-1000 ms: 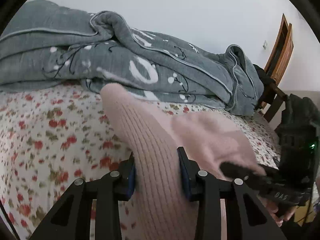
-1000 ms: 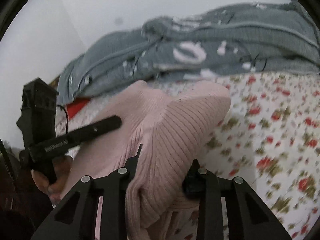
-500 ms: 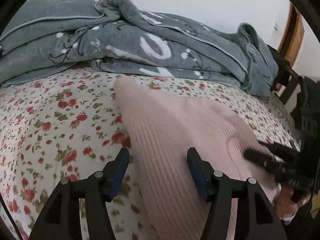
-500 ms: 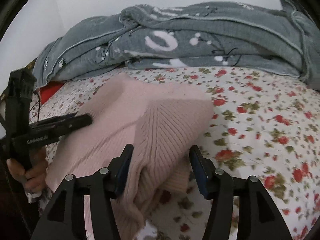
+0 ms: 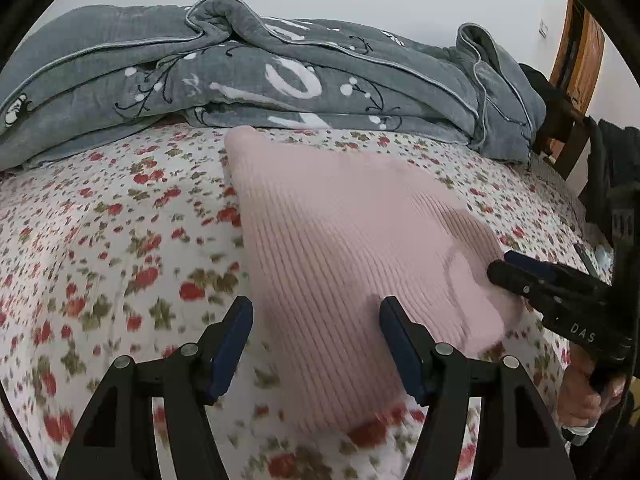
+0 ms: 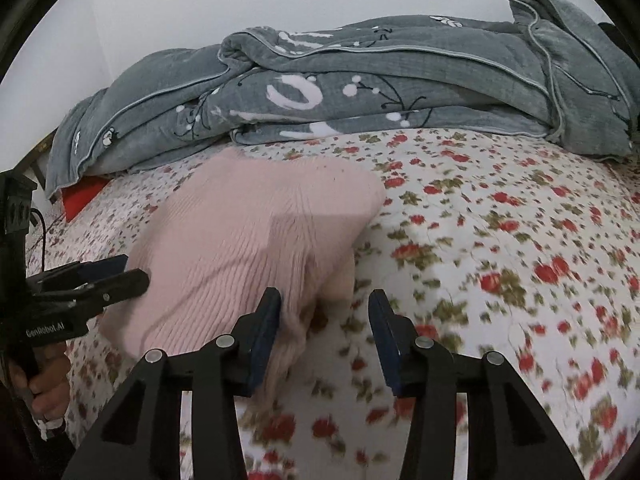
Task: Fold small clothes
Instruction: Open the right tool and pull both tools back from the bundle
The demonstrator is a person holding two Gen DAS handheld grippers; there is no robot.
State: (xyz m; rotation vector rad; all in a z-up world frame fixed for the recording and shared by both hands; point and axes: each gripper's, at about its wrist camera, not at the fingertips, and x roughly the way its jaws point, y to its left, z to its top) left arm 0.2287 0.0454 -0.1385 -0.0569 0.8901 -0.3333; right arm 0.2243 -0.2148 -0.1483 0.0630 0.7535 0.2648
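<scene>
A folded pink sweater (image 5: 344, 240) lay on the flowered bed sheet (image 5: 100, 248), near a crumpled grey quilt (image 5: 280, 76) at the far side. The left hand-held gripper (image 5: 316, 344) stood with jaws apart, having just been opening; the sweater's near left corner lay between its pads, untouched. The right hand-held gripper (image 6: 324, 336) had just been closing yet stayed unclamped, its left pad brushing the sweater's near right corner, its right pad over bare sheet.
</scene>
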